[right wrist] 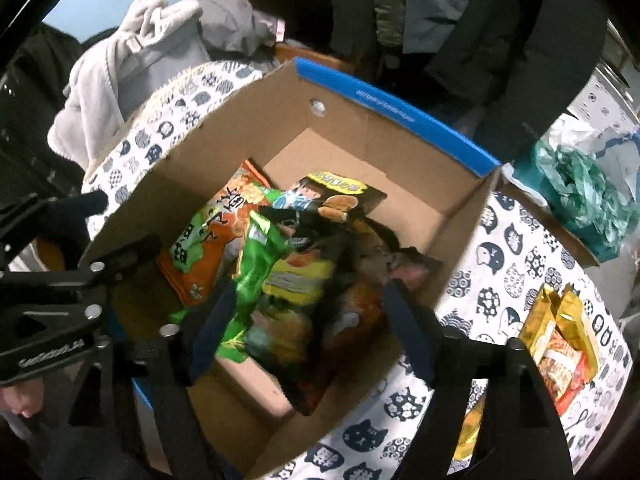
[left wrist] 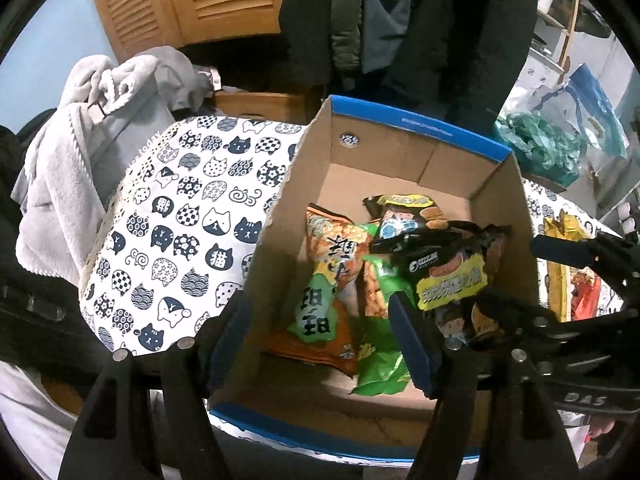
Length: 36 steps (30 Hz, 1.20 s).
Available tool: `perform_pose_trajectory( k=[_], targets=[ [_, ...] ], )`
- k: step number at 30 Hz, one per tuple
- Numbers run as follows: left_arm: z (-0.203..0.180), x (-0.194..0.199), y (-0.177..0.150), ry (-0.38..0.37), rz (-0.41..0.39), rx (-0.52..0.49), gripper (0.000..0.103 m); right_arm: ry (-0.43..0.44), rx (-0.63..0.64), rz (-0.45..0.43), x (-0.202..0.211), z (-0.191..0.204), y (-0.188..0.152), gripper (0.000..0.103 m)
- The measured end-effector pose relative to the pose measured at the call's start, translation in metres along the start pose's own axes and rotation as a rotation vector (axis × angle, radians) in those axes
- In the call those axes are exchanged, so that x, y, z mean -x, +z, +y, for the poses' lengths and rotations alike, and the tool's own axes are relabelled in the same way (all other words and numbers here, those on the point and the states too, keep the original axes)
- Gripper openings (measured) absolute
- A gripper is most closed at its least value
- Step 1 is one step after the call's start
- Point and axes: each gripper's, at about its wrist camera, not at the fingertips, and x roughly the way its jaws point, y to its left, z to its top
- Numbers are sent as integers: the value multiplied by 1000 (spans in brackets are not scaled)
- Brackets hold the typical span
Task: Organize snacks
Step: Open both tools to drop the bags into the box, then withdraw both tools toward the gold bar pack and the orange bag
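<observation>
A cardboard box with a blue rim (left wrist: 416,128) (right wrist: 400,108) stands on the cat-print tablecloth and holds several snack bags: an orange-green bag (left wrist: 328,280) (right wrist: 208,236), a green bag (left wrist: 380,364) (right wrist: 256,272) and black-yellow bags (left wrist: 448,276) (right wrist: 340,200). My left gripper (left wrist: 320,332) is open over the box's near left wall, empty. My right gripper (right wrist: 312,328) is open above the box, over a black-yellow bag that looks blurred (right wrist: 304,280); nothing sits between its fingertips. The right gripper also shows in the left wrist view (left wrist: 560,280) at the box's right side.
Gold and red snack packets (right wrist: 560,344) (left wrist: 564,264) lie on the tablecloth (left wrist: 180,220) right of the box. Grey fleece clothing (left wrist: 80,152) is heaped at the back left. Dark coats hang behind. A teal plastic bag (right wrist: 584,196) lies at the back right.
</observation>
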Motion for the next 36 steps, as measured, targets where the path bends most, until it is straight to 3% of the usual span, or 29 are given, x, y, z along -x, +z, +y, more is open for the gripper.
perform_pose_trajectory(
  k=[6,14,23,36],
  targets=[
    [-17,18,3,-5,-56,-23,76,-25,-27,-39,34,-23,-10,80],
    [-65,32,4,-47,-86,-102,76,-97,-115,-51,74,-82,-43,80],
    [-130,34,-1,-66,-85,-231,78,-167,-219,-48,101,-147,-99,80],
    [-203,26,-10,-126,-34,-321,78,-242,-324,-41,106,-200,-156,80]
  ],
)
